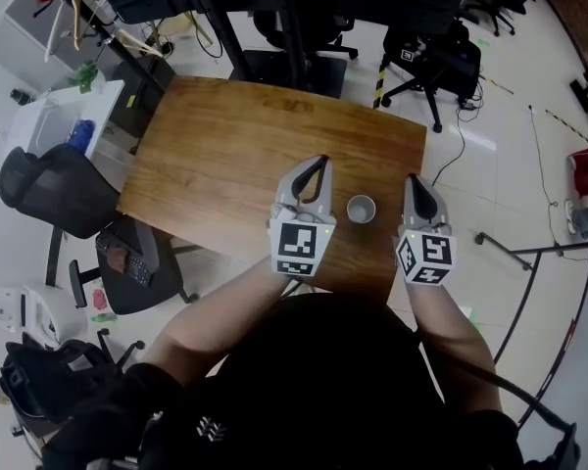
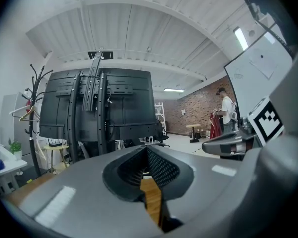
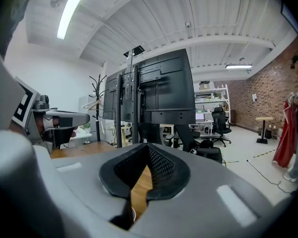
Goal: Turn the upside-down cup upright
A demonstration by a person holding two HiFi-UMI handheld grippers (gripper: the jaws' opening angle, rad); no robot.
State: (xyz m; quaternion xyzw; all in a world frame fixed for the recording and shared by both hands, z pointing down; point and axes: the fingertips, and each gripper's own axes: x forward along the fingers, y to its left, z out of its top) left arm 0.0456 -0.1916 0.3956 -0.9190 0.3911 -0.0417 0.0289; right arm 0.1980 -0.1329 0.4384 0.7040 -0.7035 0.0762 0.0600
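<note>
A white paper cup (image 1: 361, 209) stands upright, mouth up, near the front edge of the wooden table (image 1: 225, 155). It sits between my two grippers and touches neither. My left gripper (image 1: 322, 161) is just left of the cup, its jaws closed tip to tip with nothing in them; the left gripper view shows the same (image 2: 146, 148). My right gripper (image 1: 412, 179) is to the right of the cup, shut and empty, as the right gripper view (image 3: 148, 147) also shows. Both point away from me, across the table.
A black screen stand (image 1: 284, 27) rises at the table's far edge. Black office chairs (image 1: 54, 189) and a white cart (image 1: 49, 125) stand to the left. A person (image 2: 227, 110) stands far off by a brick wall. Cables lie on the floor at right.
</note>
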